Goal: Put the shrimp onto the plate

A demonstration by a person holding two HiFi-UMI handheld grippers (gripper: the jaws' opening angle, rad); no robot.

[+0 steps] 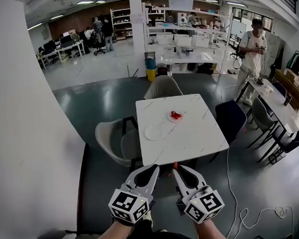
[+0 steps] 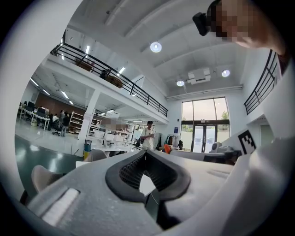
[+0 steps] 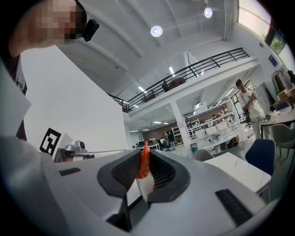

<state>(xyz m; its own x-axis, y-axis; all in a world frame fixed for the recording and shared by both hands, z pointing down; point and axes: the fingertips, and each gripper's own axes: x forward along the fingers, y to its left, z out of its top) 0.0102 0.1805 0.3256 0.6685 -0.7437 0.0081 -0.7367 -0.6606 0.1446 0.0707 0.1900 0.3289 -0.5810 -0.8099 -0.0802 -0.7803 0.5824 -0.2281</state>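
A small orange shrimp (image 3: 144,162) stands upright between the jaws of my right gripper (image 3: 144,156), which is shut on it. In the head view its orange tip (image 1: 175,165) pokes out at the right gripper (image 1: 174,168). My left gripper (image 1: 155,168) is beside it, shut, with nothing between its pads (image 2: 133,170). Both are held low, well short of the white marble table (image 1: 191,136). On that table a small plate (image 1: 169,120) carries red shrimp (image 1: 175,115), and a bare white plate (image 1: 154,132) lies to its left.
Chairs ring the table: grey ones (image 1: 161,86) (image 1: 112,142) at the far side and left, a dark blue one (image 1: 231,119) at the right. A white wall (image 1: 23,124) fills the left. A person (image 1: 252,52) stands at the back right. A cable (image 1: 256,213) trails over the floor.
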